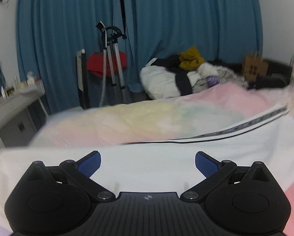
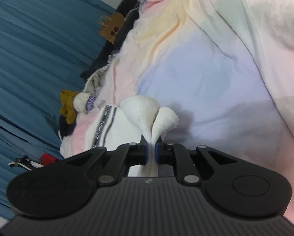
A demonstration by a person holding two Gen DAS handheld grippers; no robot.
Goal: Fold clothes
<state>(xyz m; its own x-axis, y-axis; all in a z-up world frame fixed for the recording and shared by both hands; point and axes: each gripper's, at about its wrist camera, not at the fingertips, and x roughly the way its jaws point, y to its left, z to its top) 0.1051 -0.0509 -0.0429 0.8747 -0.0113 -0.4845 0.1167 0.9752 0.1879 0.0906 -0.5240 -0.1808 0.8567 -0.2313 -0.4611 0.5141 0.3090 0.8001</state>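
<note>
Grip: while the right gripper [image 2: 151, 152] pinches a bunched white fold of the garment [image 2: 147, 116], we see cloth puffing out past its pads in two lobes.
Left gripper: the left gripper [image 1: 148, 164] is spread wide with nothing between its blue pads [image 1: 89, 163]; white cloth lies just under and ahead of it.
Garment: white, with a dark striped band [image 1: 245, 124], it is spread on the pastel bed [image 1: 127, 122].
Long axis: in the left view the band runs from near centre out to the right and away, so we judge the garment's length lies along that line.
Key relation: the free edge lies directly ahead of the left gripper, close; we judge this gripper better placed to take the next corner.
Left view only: the flat spread of cloth, the dark edge line, a clothes pile [image 1: 186, 72] at the far end of the bed, and the tripod [image 1: 112, 63] by the curtain [image 1: 186, 19].
Right view only: the pinch itself, and the band [image 2: 104, 125] lying left of the held fold.
Unclear: whether the pinched fold is a corner or mid-edge, we cannot tell.
</note>
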